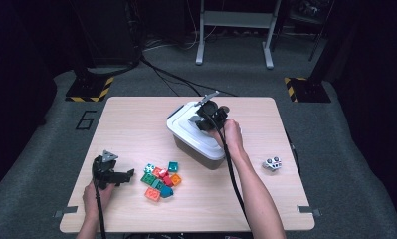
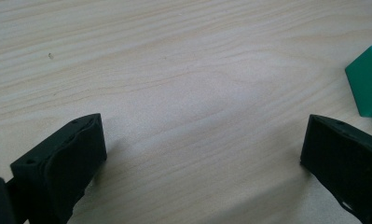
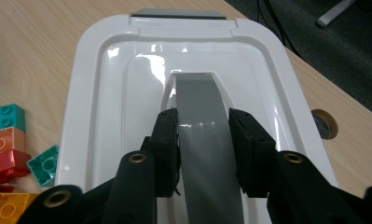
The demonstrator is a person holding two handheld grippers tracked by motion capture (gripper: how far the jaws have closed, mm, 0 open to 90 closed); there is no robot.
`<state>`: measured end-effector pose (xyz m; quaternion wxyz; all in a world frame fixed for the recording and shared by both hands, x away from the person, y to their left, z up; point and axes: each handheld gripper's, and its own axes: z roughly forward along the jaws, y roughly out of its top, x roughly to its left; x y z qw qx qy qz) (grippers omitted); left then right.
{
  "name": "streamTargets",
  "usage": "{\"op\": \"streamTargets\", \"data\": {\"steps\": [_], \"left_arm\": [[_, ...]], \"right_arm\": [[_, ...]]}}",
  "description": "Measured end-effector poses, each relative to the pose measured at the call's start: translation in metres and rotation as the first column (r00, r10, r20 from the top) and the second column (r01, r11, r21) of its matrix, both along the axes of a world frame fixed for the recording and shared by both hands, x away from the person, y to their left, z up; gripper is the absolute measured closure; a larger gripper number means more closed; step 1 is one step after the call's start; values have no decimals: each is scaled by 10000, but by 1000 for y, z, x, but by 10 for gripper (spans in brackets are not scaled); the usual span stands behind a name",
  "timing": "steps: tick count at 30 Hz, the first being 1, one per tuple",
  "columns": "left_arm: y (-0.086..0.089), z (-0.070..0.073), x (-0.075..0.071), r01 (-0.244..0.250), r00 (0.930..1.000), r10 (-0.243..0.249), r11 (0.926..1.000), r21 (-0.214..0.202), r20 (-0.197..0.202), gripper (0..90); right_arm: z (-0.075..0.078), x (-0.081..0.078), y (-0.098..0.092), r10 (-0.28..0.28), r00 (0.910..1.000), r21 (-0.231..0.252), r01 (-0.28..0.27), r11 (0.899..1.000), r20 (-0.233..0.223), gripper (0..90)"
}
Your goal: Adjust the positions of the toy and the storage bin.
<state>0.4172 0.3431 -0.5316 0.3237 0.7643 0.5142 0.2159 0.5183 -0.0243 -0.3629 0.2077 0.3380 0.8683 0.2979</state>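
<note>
A white lidded box point(image 1: 198, 148) stands on the wooden table point(image 1: 136, 124), right of centre. Its white lid point(image 3: 104, 93) has a grey handle point(image 3: 200, 93) along the middle. My right gripper point(image 3: 203, 137) comes down on the lid point(image 1: 182, 123) from the person's side, and its pads press the two sides of that handle. In the high view the right gripper point(image 1: 204, 121) sits on top of the box. My left gripper point(image 1: 128, 175) rests low at the table's front left, open, with bare wood between its jaws point(image 2: 202, 154). A green block point(image 2: 368, 86) lies just beyond its right jaw.
A heap of several coloured blocks point(image 1: 161, 180) lies between the left gripper and the box, and also appears as blocks point(image 3: 6, 140) left of the lid. A small grey and white object point(image 1: 272, 164) sits near the right edge. A round hole point(image 3: 324, 123) is in the tabletop beside the box.
</note>
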Motion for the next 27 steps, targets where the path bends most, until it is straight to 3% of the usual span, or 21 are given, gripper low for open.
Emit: {"op": "streamTargets", "data": {"steps": [5,8,14,15,18,27], "left_arm": [[0,0,0,-2,10000,2,10000,-4,-2,0],[0,0,0,-2,10000,2,10000,-2,3,0],[0,0,0,0,10000,0,10000,-8,13,0],[0,0,0,-1,10000,1,10000,-2,3,0],[0,0,0,-2,10000,2,10000,-10,14,0],[0,0,0,0,10000,0,10000,-8,13,0]], "right_arm": [[-2,-7,2,-268,9995,88,266,9996,183,671],[-2,-13,3,-599,9982,135,600,9981,-10,673],[-2,-21,-2,-591,9969,778,630,9950,-520,675],[-3,-22,-2,-480,9986,780,496,9957,-231,676],[-2,-29,-1,-668,9960,896,719,9934,-589,676],[-5,-46,2,-985,9919,1372,1088,9846,-800,676]]}}
